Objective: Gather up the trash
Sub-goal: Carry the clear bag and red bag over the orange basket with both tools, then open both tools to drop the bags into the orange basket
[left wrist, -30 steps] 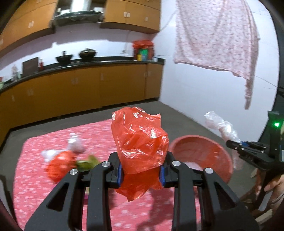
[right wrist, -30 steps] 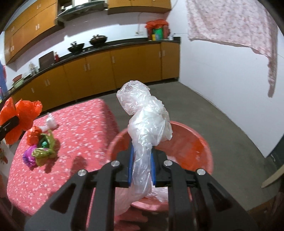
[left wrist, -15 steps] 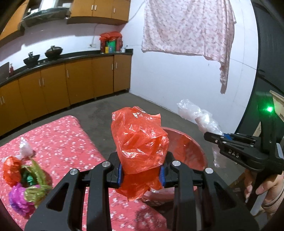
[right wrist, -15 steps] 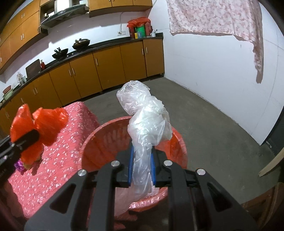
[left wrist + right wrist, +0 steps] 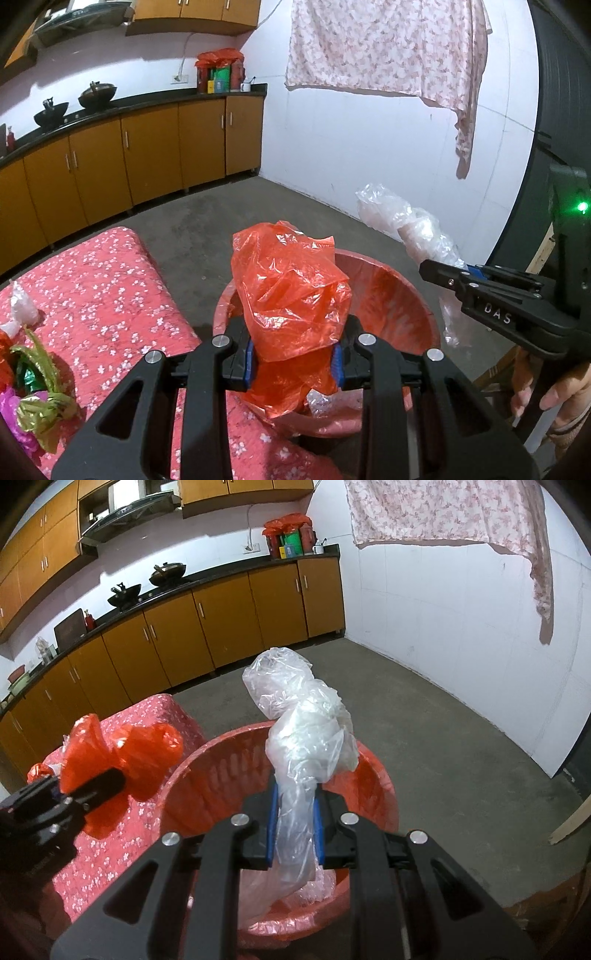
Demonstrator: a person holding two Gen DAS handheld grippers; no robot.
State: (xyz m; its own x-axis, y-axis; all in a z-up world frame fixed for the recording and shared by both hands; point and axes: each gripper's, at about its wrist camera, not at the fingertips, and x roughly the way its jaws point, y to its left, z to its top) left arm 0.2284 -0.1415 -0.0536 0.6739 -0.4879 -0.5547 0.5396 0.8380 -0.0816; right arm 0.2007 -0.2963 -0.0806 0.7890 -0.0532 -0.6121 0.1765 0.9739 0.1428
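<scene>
Left wrist view: crumpled orange-red plastic bag (image 5: 291, 291) clamped between blue pads of left gripper (image 5: 292, 363), bunched top sticking up above the pads, lower end hanging below, over near rim of round red plastic basin (image 5: 391, 291). Bit of clear wrapper visible inside basin under the bag. Right of it, crumpled clear plastic bag (image 5: 406, 229) pinched in right gripper (image 5: 448, 275), seen side-on, over far right edge of basin, tail of bag hanging down outside rim. Fingers of a hand (image 5: 550, 395) wrapped on right gripper's handle, green light lit on its body.

Right wrist view: same clear plastic bag (image 5: 306, 738) squeezed between right gripper (image 5: 295, 829) pads, jaws close together on the twisted neck, loose end trailing down into basin (image 5: 221, 764). Left gripper (image 5: 99, 781) at left edge, gripping orange-red bag (image 5: 122, 757) just above basin's left rim.

Basin just beside table with pink floral tablecloth (image 5: 99, 288), apparently touching its corner. On cloth at left edge: pile of shiny foil wrappers (image 5: 33, 398), green, gold, magenta, plus a small white twisted piece. Behind: grey concrete floor (image 5: 424, 720), orange-brown kitchen cabinets (image 5: 155, 147) with dark countertop, two black woks on top, pink floral cloth (image 5: 388, 44) hanging against white wall.
</scene>
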